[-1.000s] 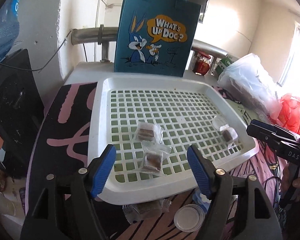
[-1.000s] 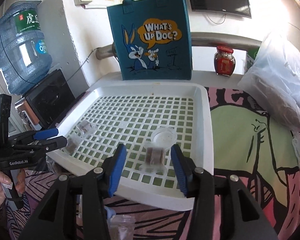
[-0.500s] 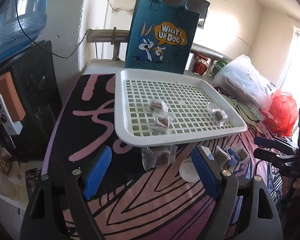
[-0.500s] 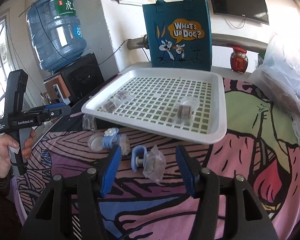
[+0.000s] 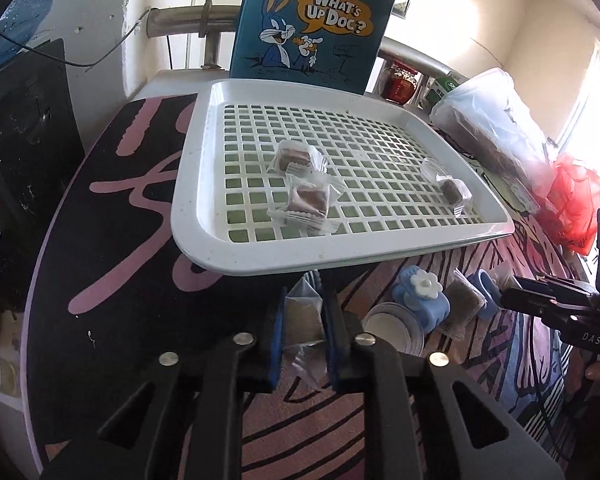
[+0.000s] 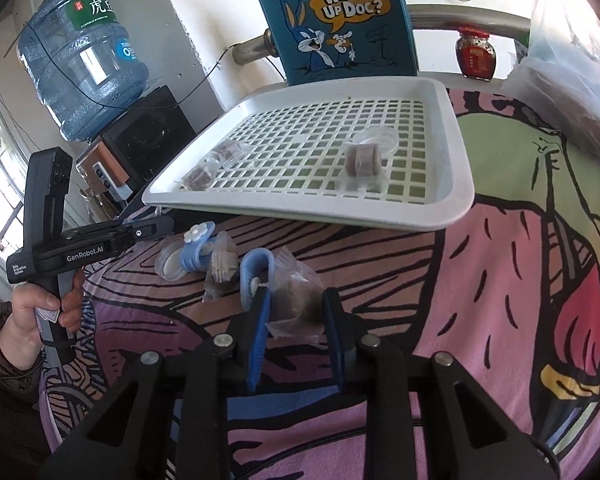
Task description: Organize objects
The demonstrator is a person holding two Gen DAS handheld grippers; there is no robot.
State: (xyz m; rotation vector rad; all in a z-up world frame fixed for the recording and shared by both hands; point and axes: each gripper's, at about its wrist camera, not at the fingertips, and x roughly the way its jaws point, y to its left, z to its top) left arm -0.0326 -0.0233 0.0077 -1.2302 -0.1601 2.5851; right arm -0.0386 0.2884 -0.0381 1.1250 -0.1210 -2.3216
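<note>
A white slotted tray [image 5: 204, 184] [image 6: 458, 168] holds three wrapped brown snacks [image 5: 306, 200] [image 6: 362, 160] and a clear lid [image 5: 434, 170]. My left gripper [image 5: 303, 316] is shut on a wrapped brown snack [image 5: 302, 314] on the cloth just in front of the tray. My right gripper [image 6: 296, 314] is shut on another wrapped snack [image 6: 298, 304]. On the cloth between them lie a blue flower clip [image 5: 422, 294] [image 6: 196, 250], a second blue clip [image 6: 256, 266], a clear lid [image 5: 392, 326] and one more wrapped snack [image 5: 464, 306] [image 6: 224, 266].
A blue cartoon tote bag [image 5: 312, 20] [image 6: 336, 20] stands behind the tray. A red-lidded jar [image 6: 476, 54], a filled plastic bag [image 5: 496, 128] and a red bag [image 5: 578, 204] sit at the right. A water bottle [image 6: 80, 56] stands on a black dispenser at the left.
Both grippers drew back from the tray, dropped to the cloth in front of it and closed, each on a wrapped snack. They were open before.
</note>
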